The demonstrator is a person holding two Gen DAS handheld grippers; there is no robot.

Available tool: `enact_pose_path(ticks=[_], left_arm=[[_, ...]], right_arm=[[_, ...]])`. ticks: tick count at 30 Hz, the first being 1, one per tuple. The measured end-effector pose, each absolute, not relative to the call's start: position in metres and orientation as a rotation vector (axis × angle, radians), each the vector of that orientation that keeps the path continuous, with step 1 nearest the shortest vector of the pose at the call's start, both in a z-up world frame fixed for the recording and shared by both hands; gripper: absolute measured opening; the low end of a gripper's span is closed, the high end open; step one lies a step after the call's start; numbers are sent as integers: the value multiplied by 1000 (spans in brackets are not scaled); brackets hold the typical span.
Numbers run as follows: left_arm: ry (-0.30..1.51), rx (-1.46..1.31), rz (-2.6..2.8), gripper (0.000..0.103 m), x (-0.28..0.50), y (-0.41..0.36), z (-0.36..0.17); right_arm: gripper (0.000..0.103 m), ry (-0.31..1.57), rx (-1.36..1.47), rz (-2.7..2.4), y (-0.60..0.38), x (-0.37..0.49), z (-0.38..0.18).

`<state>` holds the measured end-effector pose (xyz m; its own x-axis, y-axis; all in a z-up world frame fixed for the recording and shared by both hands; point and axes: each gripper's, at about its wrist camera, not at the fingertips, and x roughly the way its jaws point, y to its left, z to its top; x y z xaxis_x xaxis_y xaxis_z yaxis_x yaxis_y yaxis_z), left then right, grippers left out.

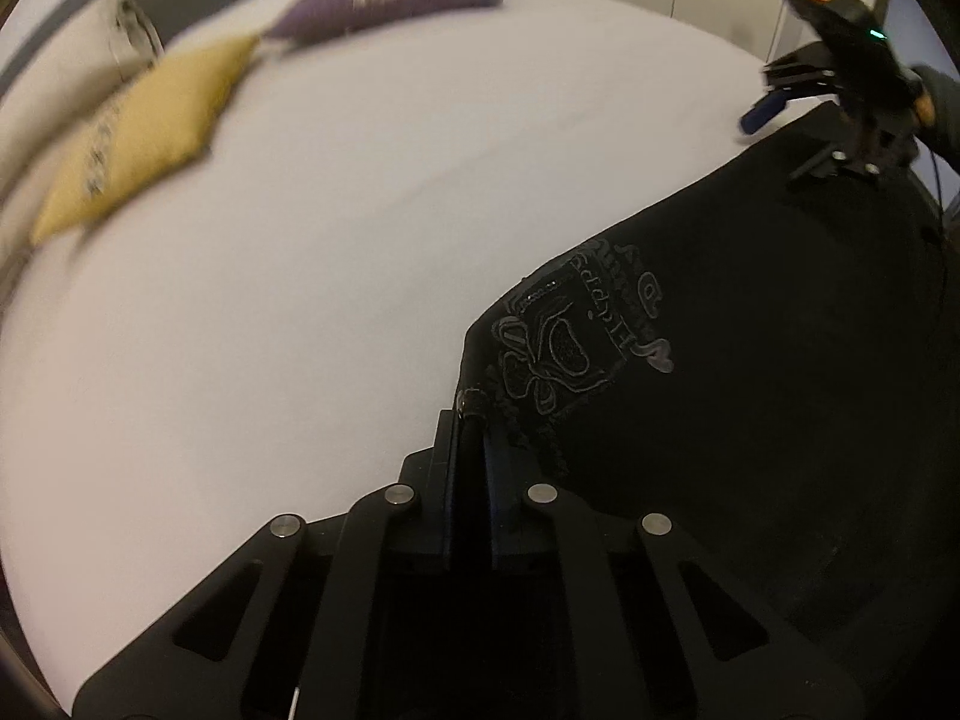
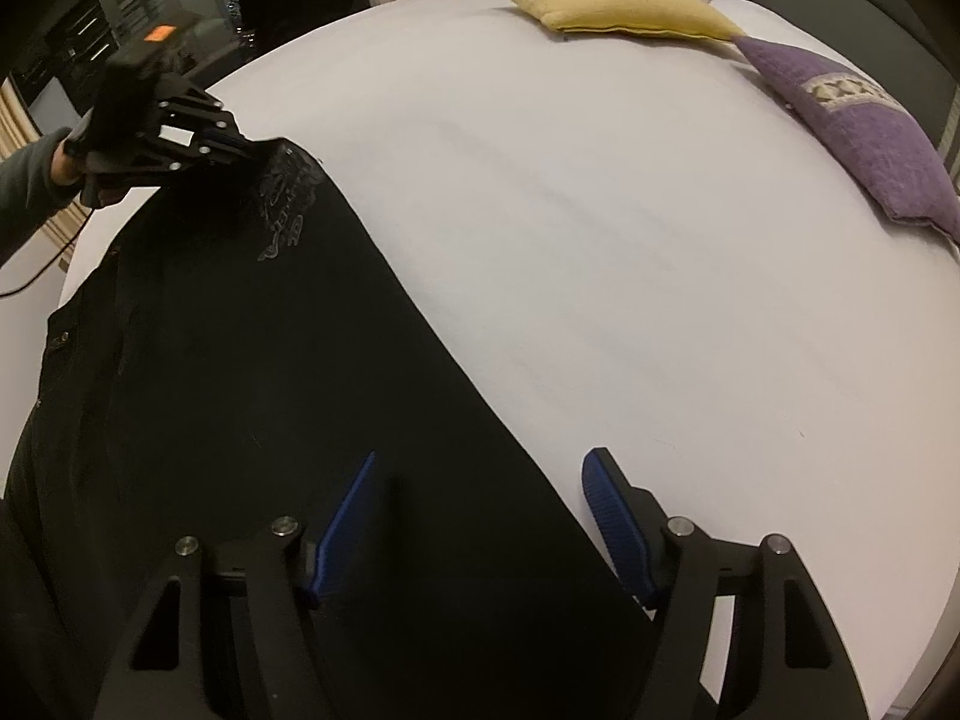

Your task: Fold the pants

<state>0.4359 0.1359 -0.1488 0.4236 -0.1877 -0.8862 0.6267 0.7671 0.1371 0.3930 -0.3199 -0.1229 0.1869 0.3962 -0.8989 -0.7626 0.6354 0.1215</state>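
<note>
Black pants (image 1: 750,360) lie spread on a white bed sheet (image 1: 300,240), with a grey embroidered emblem (image 1: 564,348) near one corner. My left gripper (image 1: 471,420) is shut on that corner's edge, right beside the emblem. The right wrist view shows the same grip (image 2: 270,150) at the far end of the pants (image 2: 240,360). My right gripper (image 2: 480,462) stands open over the near end. Its left blue pad (image 2: 342,528) is above the cloth and its right pad (image 2: 618,528) above the sheet, so the pants' edge runs between them, unpinched.
A yellow cushion (image 2: 612,6) and a purple cushion (image 2: 858,120) lie at the far side of the bed, with folded bedding behind them. A person's sleeve and hand (image 2: 36,174) hold the left gripper. A dark window stands beyond the bed's left edge.
</note>
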Motion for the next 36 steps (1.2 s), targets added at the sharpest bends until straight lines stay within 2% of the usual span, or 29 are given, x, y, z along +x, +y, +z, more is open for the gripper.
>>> enact_pose_path(ticks=[7, 11, 16, 17, 18, 19, 29, 36], left_arm=[[836, 554, -517, 6, 370, 136, -109], [791, 569, -508, 6, 348, 140, -100], [760, 559, -515, 6, 322, 135, -87], [759, 557, -518, 6, 321, 135, -86], [759, 557, -517, 6, 319, 137, -87], [756, 558, -511, 6, 318, 136, -86], [687, 517, -472, 6, 273, 141, -45], [598, 500, -451, 6, 196, 151, 5]], right_arm=[[69, 1097, -422, 908, -292, 410, -116], [67, 1171, -438, 917, -283, 428, -126], [32, 1228, -436, 957, -275, 439, -129], [19, 1227, -449, 962, -273, 438, -128], [13, 1223, -466, 964, -269, 436, -127], [10, 1212, -486, 960, -266, 434, -124], [7, 980, -518, 822, -267, 394, -52], [4, 758, -670, 664, -245, 306, 0]])
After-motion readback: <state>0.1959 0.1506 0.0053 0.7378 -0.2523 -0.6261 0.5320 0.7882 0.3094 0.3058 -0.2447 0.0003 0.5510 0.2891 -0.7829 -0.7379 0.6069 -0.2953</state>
